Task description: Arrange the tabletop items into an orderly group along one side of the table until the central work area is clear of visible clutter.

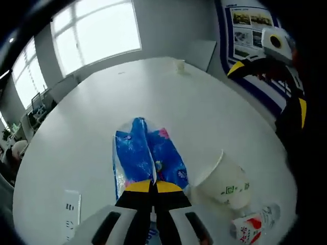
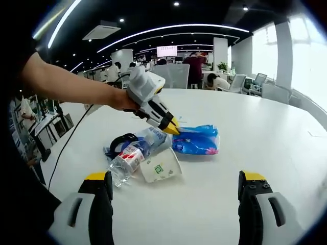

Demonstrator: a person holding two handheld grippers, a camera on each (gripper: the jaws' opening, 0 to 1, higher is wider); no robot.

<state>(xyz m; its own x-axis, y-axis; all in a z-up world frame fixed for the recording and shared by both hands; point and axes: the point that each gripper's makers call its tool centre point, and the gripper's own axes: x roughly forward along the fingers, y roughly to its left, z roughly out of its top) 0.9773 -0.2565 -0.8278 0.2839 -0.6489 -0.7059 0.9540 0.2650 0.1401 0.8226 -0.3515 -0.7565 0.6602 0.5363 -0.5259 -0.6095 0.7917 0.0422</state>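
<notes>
Left gripper view: left gripper (image 1: 153,187) pinching crinkly blue tissue pack (image 1: 148,153) on smooth white table (image 1: 92,117); tipped paper cup (image 1: 223,181) beside.

Right gripper view: right gripper (image 2: 173,186) spread wide above table; clear plastic bottle (image 2: 127,158) touching cup (image 2: 161,166).

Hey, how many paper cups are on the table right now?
2: one paper cup on its side beside the plastic bottle, another small cup standing at the table's far edge. Others may be hidden.

You get bright window (image 1: 97,30) glare, ceiling strip lights (image 2: 168,28); edges bend w/ fisheye, right gripper (image 1: 276,43) blurred.
</notes>
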